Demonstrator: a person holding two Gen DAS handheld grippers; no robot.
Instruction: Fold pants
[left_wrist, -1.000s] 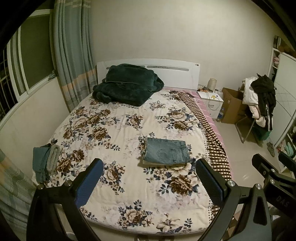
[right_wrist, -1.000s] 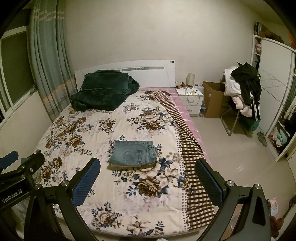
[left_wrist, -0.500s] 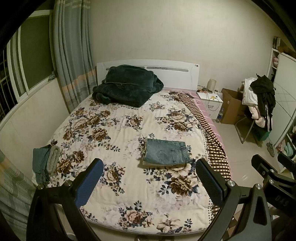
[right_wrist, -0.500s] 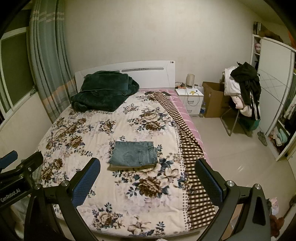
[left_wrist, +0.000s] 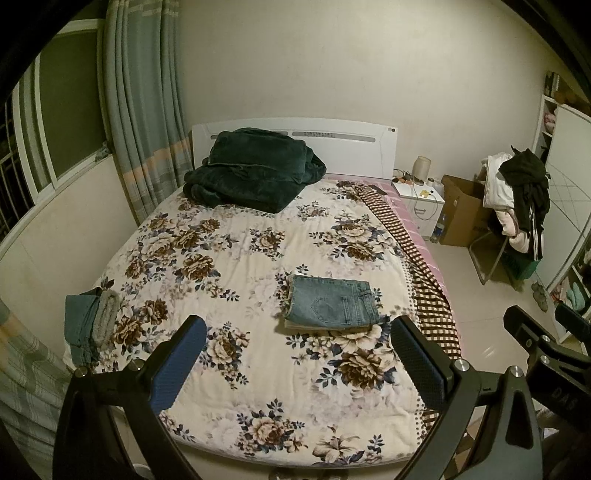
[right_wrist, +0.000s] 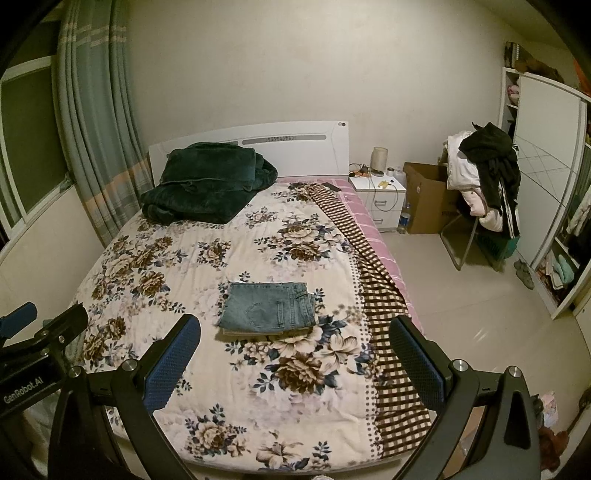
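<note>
A pair of blue jeans (left_wrist: 332, 304) lies folded into a neat rectangle on the floral bedspread (left_wrist: 240, 266), on top of a pale folded garment. It also shows in the right wrist view (right_wrist: 269, 308). My left gripper (left_wrist: 297, 365) is open and empty, held above the foot of the bed, well short of the jeans. My right gripper (right_wrist: 293, 363) is also open and empty, at about the same distance from the jeans. A part of the right gripper shows at the right edge of the left wrist view.
A dark green blanket (left_wrist: 251, 170) is heaped by the white headboard. Folded clothes (left_wrist: 90, 325) sit at the bed's left edge. A nightstand (right_wrist: 380, 195), a cardboard box (right_wrist: 428, 199), a chair piled with clothes (right_wrist: 487, 184) and a wardrobe (right_wrist: 546, 184) stand to the right.
Both grippers have drifted very slightly; the view has barely shifted. The jeans have not moved and both grippers stay open.
</note>
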